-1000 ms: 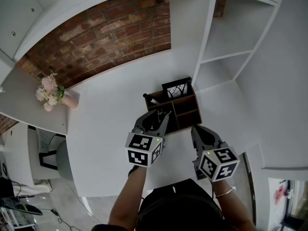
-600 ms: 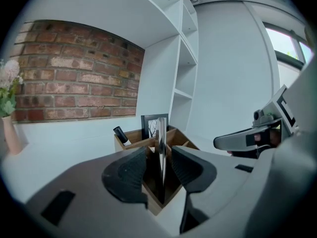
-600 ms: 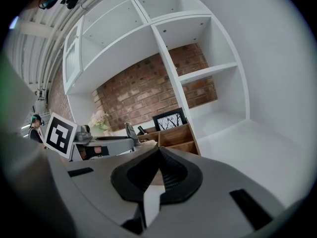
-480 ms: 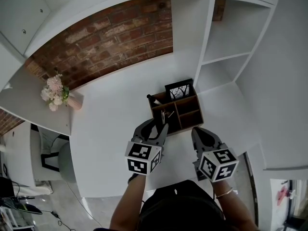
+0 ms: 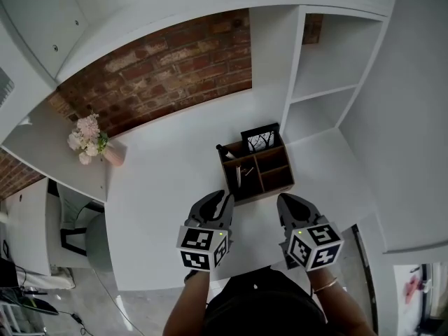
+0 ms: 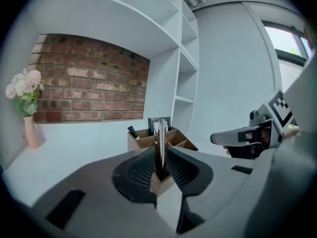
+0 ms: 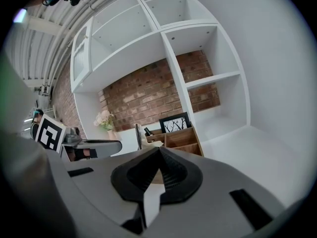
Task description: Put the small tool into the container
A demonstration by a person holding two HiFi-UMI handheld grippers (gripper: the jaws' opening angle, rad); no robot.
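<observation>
Wooden container (image 5: 264, 192) holds the tool (image 5: 238, 176) upright, up-frame of the nearer left hand-held gripper (image 5: 221, 200), which is empty, its jaws just narrowing; right hand-held gripper (image 5: 287, 203) clenched.

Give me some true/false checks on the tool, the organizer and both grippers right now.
1. The tool stands inside the organizer. True.
2. The left gripper holds the tool. False: its jaws have just been closing, stand slightly apart and have nothing between them.
3. A picture frame sits at the organizer's far side. True.
4. The vase stands right of the organizer. False: in the head view it is far to the left.
5. The right gripper is wide open. False: its jaws are together and empty.
</observation>
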